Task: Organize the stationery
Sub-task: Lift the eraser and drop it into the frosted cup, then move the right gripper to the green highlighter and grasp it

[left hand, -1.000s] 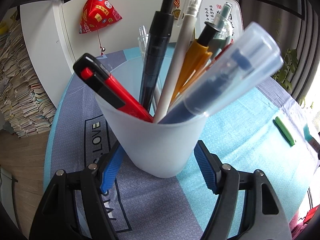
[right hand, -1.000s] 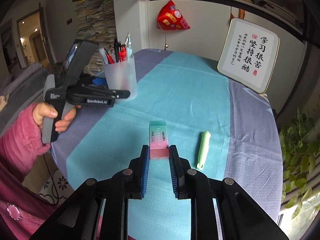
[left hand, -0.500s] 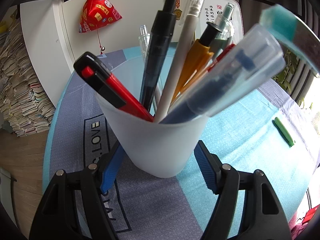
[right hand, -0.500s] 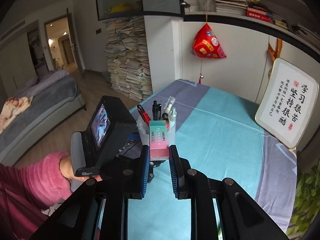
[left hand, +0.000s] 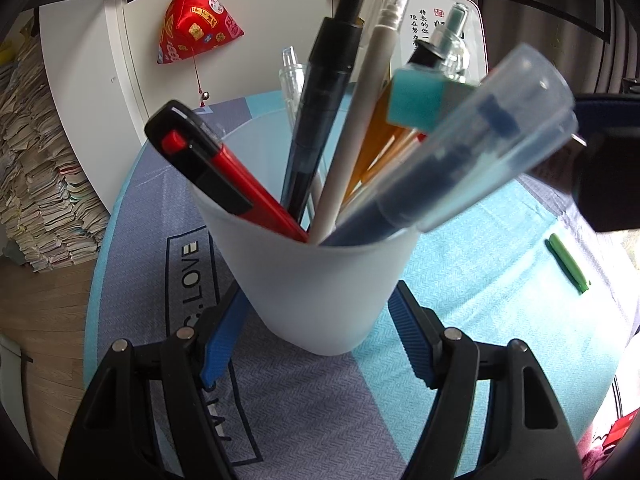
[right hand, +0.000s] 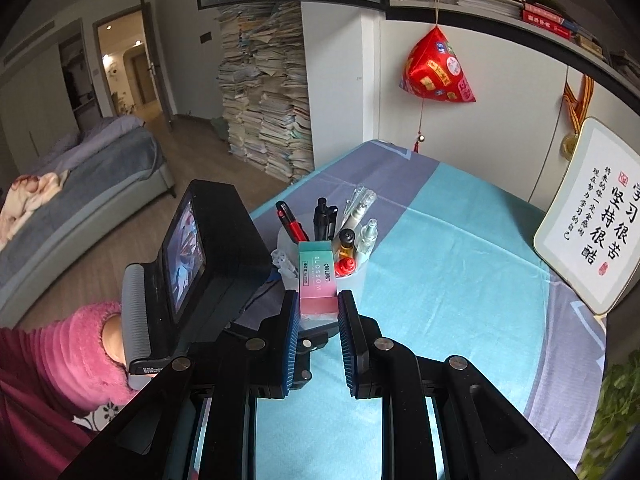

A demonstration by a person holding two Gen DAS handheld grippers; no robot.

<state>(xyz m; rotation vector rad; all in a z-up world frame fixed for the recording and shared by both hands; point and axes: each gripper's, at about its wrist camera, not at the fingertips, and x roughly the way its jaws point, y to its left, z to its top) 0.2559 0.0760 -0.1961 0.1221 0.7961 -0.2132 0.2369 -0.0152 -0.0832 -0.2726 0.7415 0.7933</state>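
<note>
A frosted white pen cup (left hand: 320, 280) stands on the table and holds several pens and a red utility knife (left hand: 224, 176). My left gripper (left hand: 316, 336) is shut on the cup near its base. My right gripper (right hand: 319, 308) is shut on a teal-and-pink eraser (right hand: 318, 280) and holds it over the cup (right hand: 288, 240). The eraser's teal end (left hand: 416, 100) shows among the pen tops in the left wrist view. A green pen (left hand: 568, 264) lies on the cloth to the right.
The round table has a teal and grey-blue cloth (right hand: 448, 264). A framed calligraphy board (right hand: 592, 220) leans at the back right. A red hanging ornament (right hand: 436, 68) is on the wall. Stacks of papers (right hand: 264, 96) stand beyond the table.
My right gripper lifted the eraser off the cloth and carried it left to above the pen cup. The left gripper and cup stayed put.
</note>
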